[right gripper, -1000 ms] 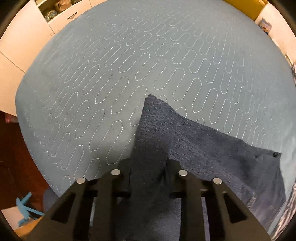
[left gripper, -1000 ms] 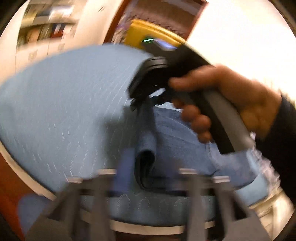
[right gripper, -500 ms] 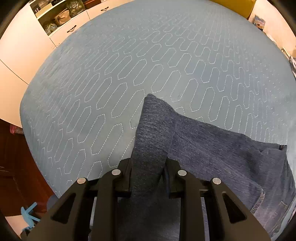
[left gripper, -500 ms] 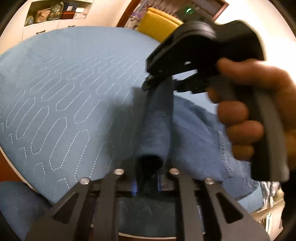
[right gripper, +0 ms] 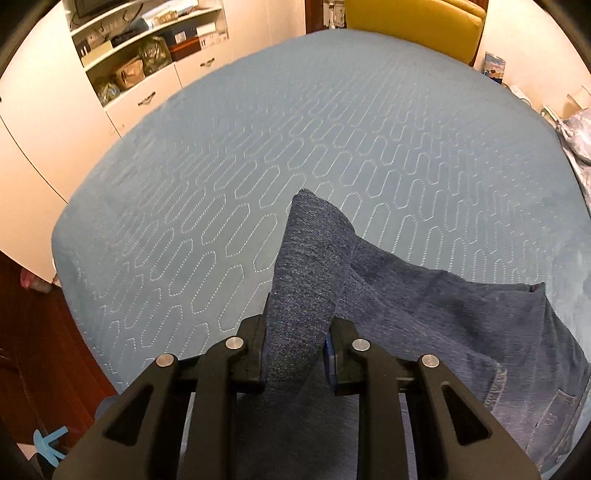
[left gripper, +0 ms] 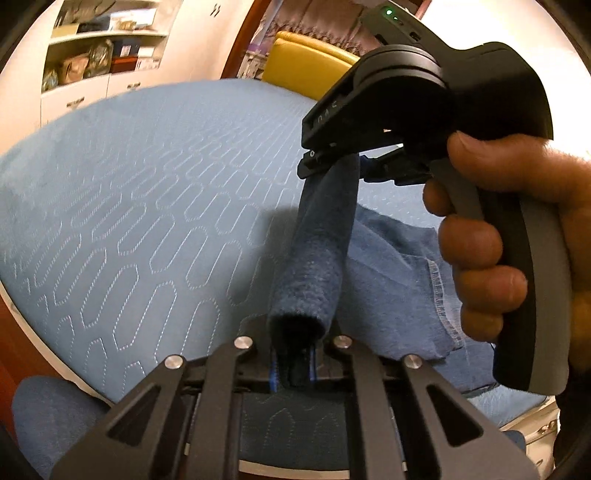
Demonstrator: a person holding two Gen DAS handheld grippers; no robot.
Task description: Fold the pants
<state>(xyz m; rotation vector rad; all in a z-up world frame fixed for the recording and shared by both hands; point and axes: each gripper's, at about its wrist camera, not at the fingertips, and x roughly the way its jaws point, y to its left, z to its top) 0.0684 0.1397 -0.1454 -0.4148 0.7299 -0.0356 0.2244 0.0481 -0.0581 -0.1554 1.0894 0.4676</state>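
Note:
Blue denim pants [left gripper: 399, 280] lie on the blue quilted bed [left gripper: 129, 221], also in the right wrist view [right gripper: 443, 306]. My left gripper [left gripper: 293, 363] is shut on a rolled fold of the pants' edge. My right gripper [right gripper: 297, 354] is shut on the same edge further along; in the left wrist view it shows from outside [left gripper: 332, 162], held by a hand, with the fold stretched taut between both grippers above the bed. The rest of the pants hangs down to the right onto the bed.
A yellow chair [right gripper: 413, 26] stands at the bed's far side. White cupboards with open shelves [right gripper: 140, 66] stand to the far left. A patterned cloth [right gripper: 576, 133] lies at the bed's right edge. Dark wood floor [right gripper: 33, 332] is at the left.
Both grippers have lifted the held fold higher off the bed and away from it. More of the room beyond the bed has come into view.

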